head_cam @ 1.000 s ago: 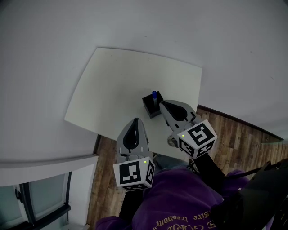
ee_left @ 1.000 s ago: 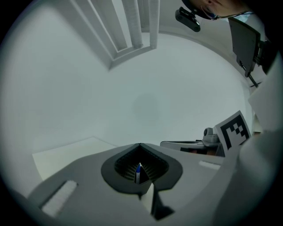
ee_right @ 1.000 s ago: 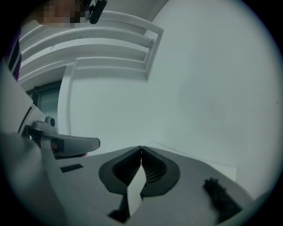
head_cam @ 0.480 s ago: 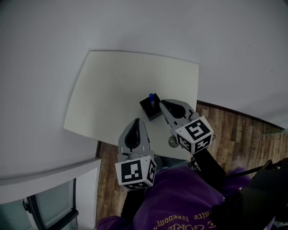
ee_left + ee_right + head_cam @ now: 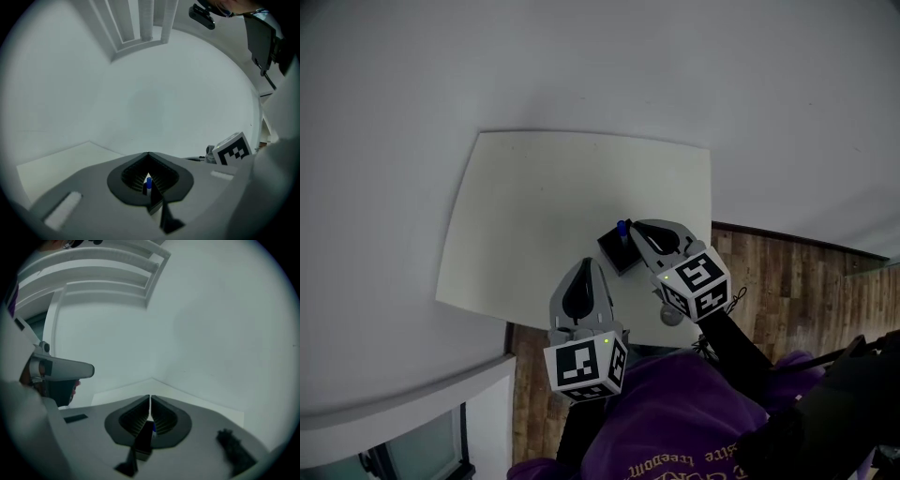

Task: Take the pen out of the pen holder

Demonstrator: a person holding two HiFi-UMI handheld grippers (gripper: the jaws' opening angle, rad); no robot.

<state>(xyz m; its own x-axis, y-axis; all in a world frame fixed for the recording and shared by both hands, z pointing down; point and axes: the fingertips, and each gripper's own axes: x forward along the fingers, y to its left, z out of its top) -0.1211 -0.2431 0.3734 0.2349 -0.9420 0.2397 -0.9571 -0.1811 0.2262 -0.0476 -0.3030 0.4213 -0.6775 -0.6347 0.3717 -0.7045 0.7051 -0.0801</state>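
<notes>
The pale flat-topped bench (image 5: 534, 206) stood against a plain grey wall, with brown wooden plank floor (image 5: 787, 281) at its 4 o'clock side. A purple fabric garment (image 5: 675, 422) filled the 6 o'clock edge of the head view. The bench carried only the black square pen holder (image 5: 617, 255), placed toward 5 o'clock from the bench centre. The blue-capped pen (image 5: 622, 227) stood upright in it, not withdrawn. Nothing lay between either tool and the holder.

In the head view, the right tongs (image 5: 635, 226) reached in from 4 o'clock of the holder, their tip just beside the pen's cap. Contact could not be confirmed there. The left tongs (image 5: 584, 262) sat at 7 o'clock of the holder, apart from it.

The left gripper view alone showed the black-and-white marker cube (image 5: 233, 149) of the other tool at 3 o'clock. The right gripper view alone showed the opposite tool side-on at 9 o'clock. Both gripper views showed the blue cap and dark holder low through the hollow behind the tips, a detail the head view did not give.

The left tongs' tips met together with nothing clamped. The right tongs' tips were likewise closed to a hairline, gripping nothing.
</notes>
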